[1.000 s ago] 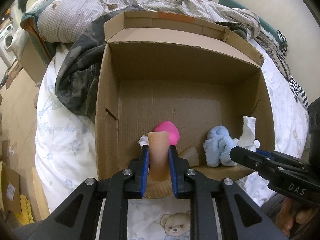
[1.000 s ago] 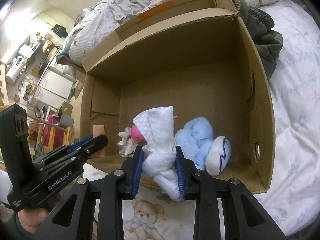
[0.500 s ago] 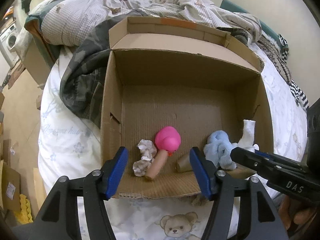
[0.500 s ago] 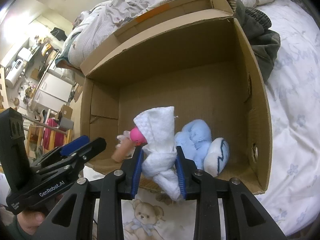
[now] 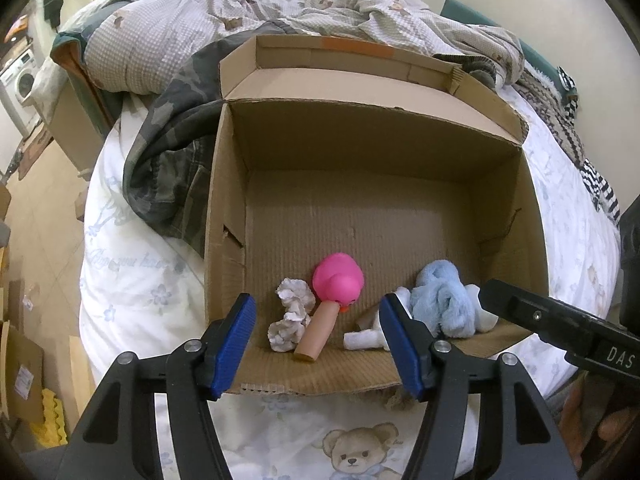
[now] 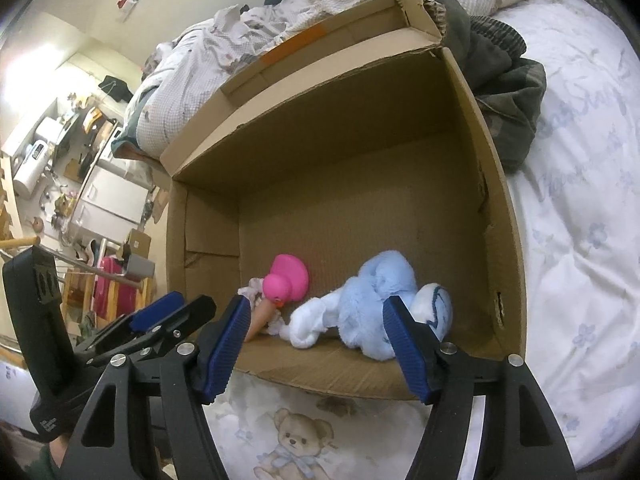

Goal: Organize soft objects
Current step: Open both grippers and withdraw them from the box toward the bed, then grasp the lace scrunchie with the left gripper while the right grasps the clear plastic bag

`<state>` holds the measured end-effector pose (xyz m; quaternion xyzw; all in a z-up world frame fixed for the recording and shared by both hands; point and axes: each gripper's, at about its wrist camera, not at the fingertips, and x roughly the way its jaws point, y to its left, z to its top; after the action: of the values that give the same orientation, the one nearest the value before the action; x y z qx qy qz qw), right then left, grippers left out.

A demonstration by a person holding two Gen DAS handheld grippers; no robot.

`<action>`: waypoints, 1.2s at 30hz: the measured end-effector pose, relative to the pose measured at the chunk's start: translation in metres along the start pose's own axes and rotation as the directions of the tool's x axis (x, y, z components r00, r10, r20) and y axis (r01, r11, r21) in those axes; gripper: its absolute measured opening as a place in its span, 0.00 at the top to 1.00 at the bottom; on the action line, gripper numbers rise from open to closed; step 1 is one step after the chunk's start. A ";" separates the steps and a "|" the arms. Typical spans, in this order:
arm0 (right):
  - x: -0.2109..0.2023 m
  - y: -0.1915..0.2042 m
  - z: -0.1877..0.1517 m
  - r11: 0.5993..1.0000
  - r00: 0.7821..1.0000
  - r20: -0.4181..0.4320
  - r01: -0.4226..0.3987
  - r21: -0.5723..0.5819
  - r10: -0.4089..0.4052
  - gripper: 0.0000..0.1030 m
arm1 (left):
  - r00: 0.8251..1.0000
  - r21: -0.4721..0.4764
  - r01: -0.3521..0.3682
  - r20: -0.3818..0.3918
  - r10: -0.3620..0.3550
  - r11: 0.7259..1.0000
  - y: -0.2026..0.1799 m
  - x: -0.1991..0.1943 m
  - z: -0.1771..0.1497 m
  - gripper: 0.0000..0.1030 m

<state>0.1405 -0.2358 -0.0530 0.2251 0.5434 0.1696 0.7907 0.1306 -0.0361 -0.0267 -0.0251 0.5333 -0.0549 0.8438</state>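
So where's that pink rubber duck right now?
The pink duck sits inside the cardboard box, near its front edge, between a crumpled white cloth and the blue plush.

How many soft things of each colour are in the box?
Pink: 1, the duck
Blue: 1, the fluffy toy
White: 3, the crumpled lump, the cloth, the ball with a blue line
Tan: 1, the tube
Total: 6; a half-hidden tan bit may be a seventh.

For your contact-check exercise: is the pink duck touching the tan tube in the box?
Touching. In the left wrist view the tan tube's upper end meets the underside of the pink duck with no gap; the right wrist view agrees.
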 end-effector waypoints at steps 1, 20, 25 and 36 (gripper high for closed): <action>0.000 0.000 0.000 1.000 1.000 0.000 0.002 0.001 -0.002 0.29 | 1.000 -0.002 0.000 0.002 0.000 1.000 0.001 -0.001 -0.001 0.41; -0.021 0.000 -0.029 0.999 0.999 0.006 0.039 0.016 -0.039 0.29 | 1.000 -0.030 0.021 0.022 -0.020 0.999 0.016 -0.035 -0.036 0.41; -0.032 -0.003 -0.041 0.999 1.000 0.000 0.023 0.029 -0.023 0.29 | 1.000 -0.015 0.008 0.018 -0.007 1.000 0.022 -0.041 -0.052 0.41; 0.011 -0.020 -0.060 0.979 0.973 -0.140 0.193 0.064 -0.183 0.29 | 1.000 -0.037 0.006 -0.016 -0.006 0.999 0.040 -0.043 -0.081 0.41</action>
<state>0.0883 -0.2371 -0.0910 0.1912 0.6201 0.0874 0.7559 0.0422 0.0101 -0.0267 -0.0417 0.5408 -0.0479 0.8387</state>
